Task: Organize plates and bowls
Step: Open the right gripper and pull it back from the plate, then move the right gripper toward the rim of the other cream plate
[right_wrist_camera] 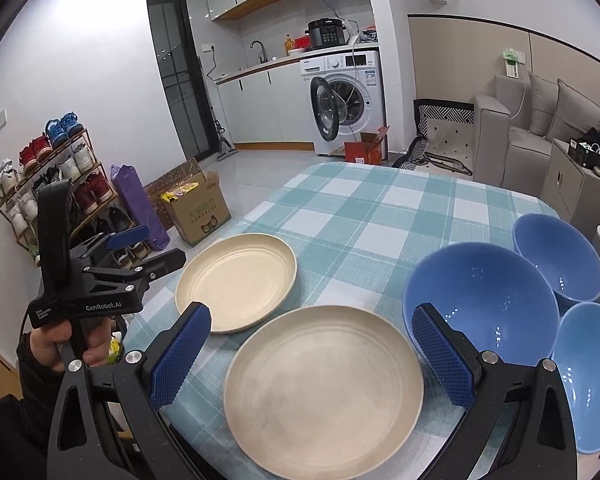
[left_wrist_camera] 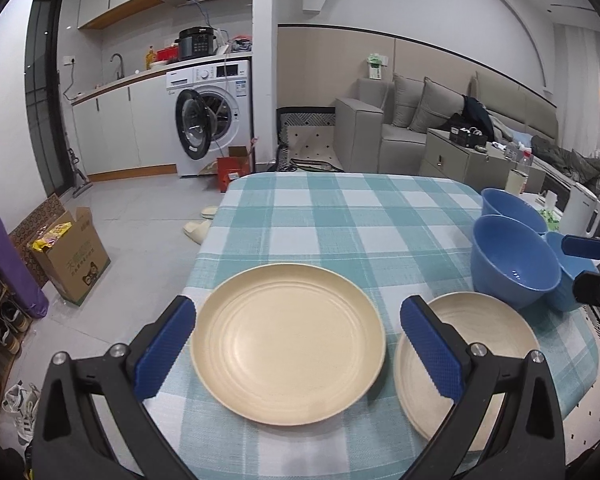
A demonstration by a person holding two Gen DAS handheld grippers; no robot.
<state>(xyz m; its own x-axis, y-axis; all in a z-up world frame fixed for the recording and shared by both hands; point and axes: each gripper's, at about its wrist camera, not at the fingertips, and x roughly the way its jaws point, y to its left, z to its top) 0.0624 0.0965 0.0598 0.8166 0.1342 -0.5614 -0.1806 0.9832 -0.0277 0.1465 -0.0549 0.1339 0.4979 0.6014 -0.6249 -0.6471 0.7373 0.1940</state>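
Nothing is sorted yet, as far as either view shows. Two cream plates lie flat and apart on the checked tablecloth (left_wrist_camera: pixel 340 216): the left plate (left_wrist_camera: pixel 288 344) sits near the table's near-left corner, and the right plate (right_wrist_camera: pixel 324 390) lies just beside it, with a narrow strip of cloth between their rims. Three blue bowls cluster at the right edge of the table, all upright and empty: a large bowl (right_wrist_camera: pixel 482 300) nearest the plates, a far bowl (right_wrist_camera: pixel 558 260) behind it, and a near bowl (right_wrist_camera: pixel 588 376) at the table's corner. Their rims look close or touching, but none is nested in another. The left gripper (left_wrist_camera: pixel 298 350) hovers over the left plate with its blue pads wide apart and nothing between them. The right gripper (right_wrist_camera: pixel 314 358) hangs over the right plate, also spread wide and empty; whether either pad touches a plate I cannot tell. A hand (right_wrist_camera: pixel 74 346) on the left tool's grip shows at the lower left of the right wrist view. Judgement: the task stands at its very start. Left to do, most likely: stack one plate on the other, then nest the three bowls. Both tools aimed at plates suggests the plates go first.
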